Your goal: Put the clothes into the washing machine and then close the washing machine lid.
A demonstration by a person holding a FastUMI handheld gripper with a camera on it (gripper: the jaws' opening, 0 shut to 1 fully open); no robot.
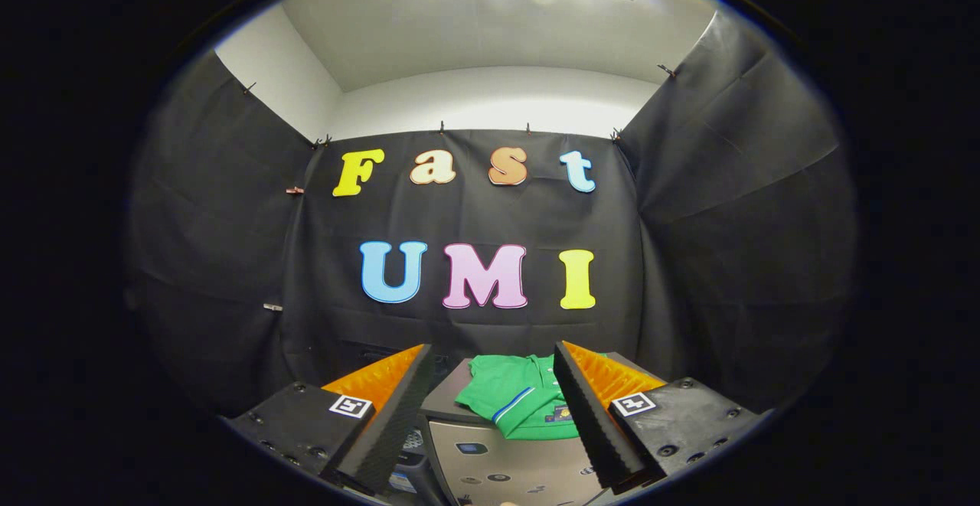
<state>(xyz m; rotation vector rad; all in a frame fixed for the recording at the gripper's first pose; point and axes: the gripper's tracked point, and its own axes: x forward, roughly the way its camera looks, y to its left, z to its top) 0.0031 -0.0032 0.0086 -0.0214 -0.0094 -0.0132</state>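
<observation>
Low centre of frame: boxy grey washing machine (490,460), lid seemingly down; draped over its top, green fabric shirt with blue-white trim (514,403); flanking both, black-and-orange gripper (494,414), fingers spread, empty. Best approach: descend straight, pinch bunched cloth, not a single layer

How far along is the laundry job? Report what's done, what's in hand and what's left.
Done: nothing yet; the green shirt lies on top of the grey washing machine, not inside it. In hand: the gripper is open, its fingers spread either side of the shirt, which lies just ahead between them, untouched. Left: grasp the shirt, put it in the machine, then close the lid.
</observation>
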